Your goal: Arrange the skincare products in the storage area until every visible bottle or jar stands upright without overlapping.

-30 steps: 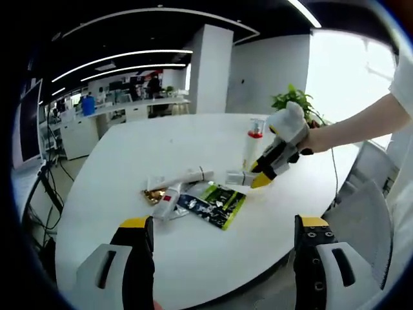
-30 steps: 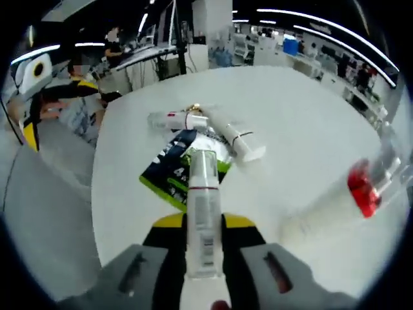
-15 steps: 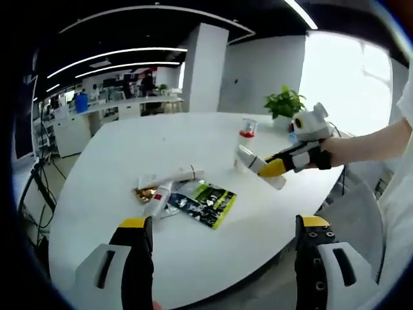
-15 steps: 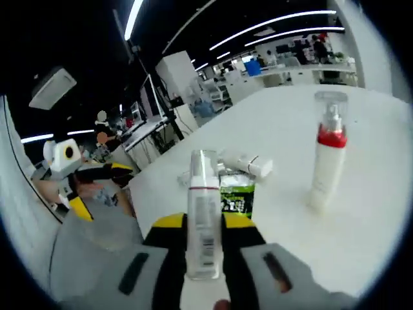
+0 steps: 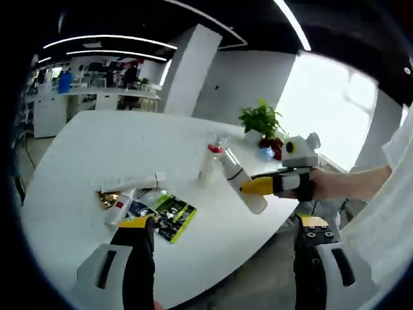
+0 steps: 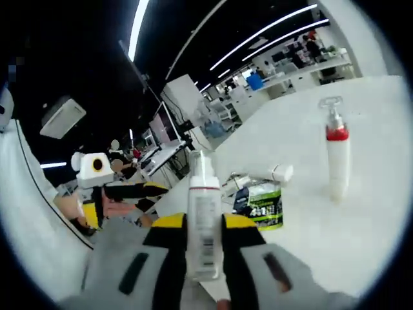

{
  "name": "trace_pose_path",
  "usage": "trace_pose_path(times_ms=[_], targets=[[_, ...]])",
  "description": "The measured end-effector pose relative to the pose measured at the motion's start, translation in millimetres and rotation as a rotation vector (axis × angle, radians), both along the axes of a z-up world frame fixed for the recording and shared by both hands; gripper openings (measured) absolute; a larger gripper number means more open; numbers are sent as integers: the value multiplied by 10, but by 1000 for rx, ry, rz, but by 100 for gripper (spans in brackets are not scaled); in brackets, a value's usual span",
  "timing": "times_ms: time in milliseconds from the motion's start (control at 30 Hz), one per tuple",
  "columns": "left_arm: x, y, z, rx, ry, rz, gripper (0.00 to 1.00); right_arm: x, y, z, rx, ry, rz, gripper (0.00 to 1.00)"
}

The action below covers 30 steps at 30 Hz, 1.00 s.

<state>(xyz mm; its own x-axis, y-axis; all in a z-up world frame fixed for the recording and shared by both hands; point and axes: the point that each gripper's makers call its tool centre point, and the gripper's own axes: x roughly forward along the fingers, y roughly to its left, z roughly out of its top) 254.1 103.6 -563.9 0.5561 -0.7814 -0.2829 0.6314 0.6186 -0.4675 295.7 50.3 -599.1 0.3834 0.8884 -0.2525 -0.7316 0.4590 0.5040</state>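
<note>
Right gripper (image 6: 204,226) pinches a white cylindrical bottle with clear cap (image 6: 204,216), held off the white round worktop (image 5: 77,155); left gripper (image 5: 222,226) spread wide, holding nothing; red-collared white pump bottle (image 6: 337,158) stands upright; green-and-black sachet (image 5: 169,216) lies flat beside toppled white tubes (image 5: 129,183).

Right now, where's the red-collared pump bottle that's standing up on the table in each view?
Left gripper view: pump bottle upright at centre, behind the right gripper.
Right gripper view: pump bottle upright at right.
Shared landmark: green sachet lying flat on the white table.
</note>
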Motion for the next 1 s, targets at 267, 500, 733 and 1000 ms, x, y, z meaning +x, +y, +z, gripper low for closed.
trace_pose_path(times_ms=[267,500,733,1000], targets=[[9,-317,180,-140,47,-100,85,-153,40,266,132,15,16,19],[44,-427,324,-217,57,-161,74,-261,76,371,214,36,39,19],[125,-467,451,-348,95,-181,59,-396,170,579,337,52,85,19],[162,-500,503,-382,98,-215,41,-425,215,688,408,61,110,20]])
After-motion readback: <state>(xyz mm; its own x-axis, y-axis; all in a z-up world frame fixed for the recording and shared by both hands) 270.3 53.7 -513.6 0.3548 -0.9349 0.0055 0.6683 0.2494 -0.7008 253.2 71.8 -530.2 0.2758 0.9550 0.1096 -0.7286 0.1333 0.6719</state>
